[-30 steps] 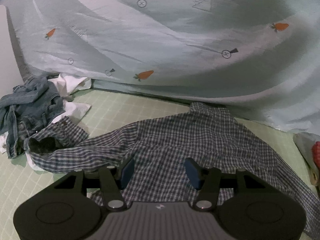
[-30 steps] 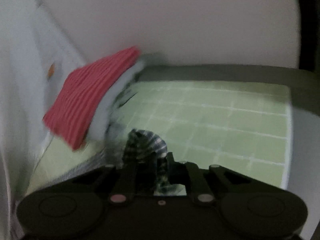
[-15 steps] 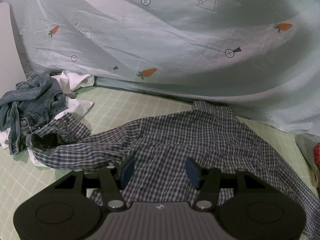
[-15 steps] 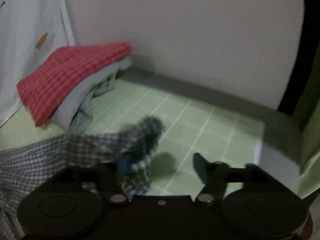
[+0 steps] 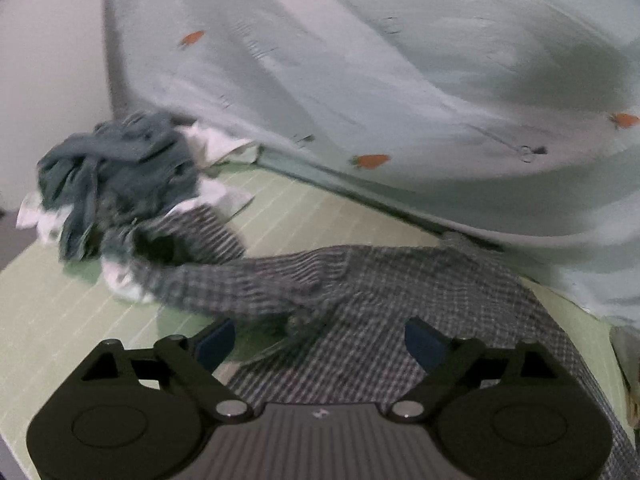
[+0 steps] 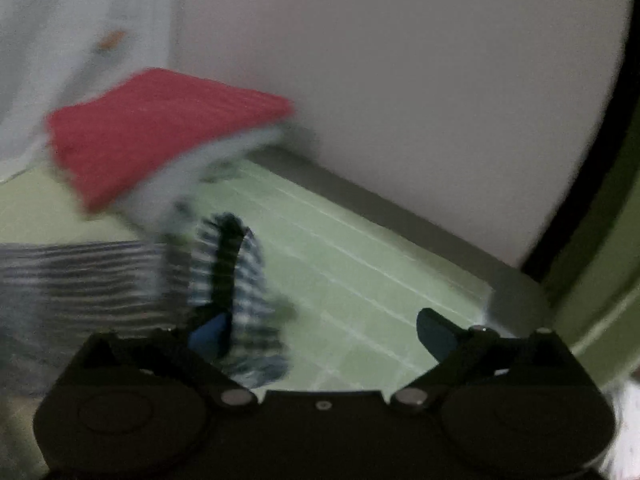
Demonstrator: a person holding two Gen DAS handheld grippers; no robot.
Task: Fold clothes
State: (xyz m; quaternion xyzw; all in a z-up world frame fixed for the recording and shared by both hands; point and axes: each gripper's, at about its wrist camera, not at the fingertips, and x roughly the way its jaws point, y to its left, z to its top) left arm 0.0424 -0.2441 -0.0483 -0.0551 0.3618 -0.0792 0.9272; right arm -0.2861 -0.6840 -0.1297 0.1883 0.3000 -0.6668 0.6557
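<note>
both tools now wide-jawed: left tool (image 5: 320,338) low over checked shirt (image 5: 400,300)

Clothes counted on the green mat

There was one checked shirt (image 5: 400,304), one denim heap (image 5: 116,176), one red folded piece (image 6: 160,128), two grippers.

Left black two-finger gripper (image 5: 320,338) held low, blue-padded fingers (image 5: 216,338) spread wide; right black gripper (image 6: 324,334) likewise gaping, gripping nothing.
</note>
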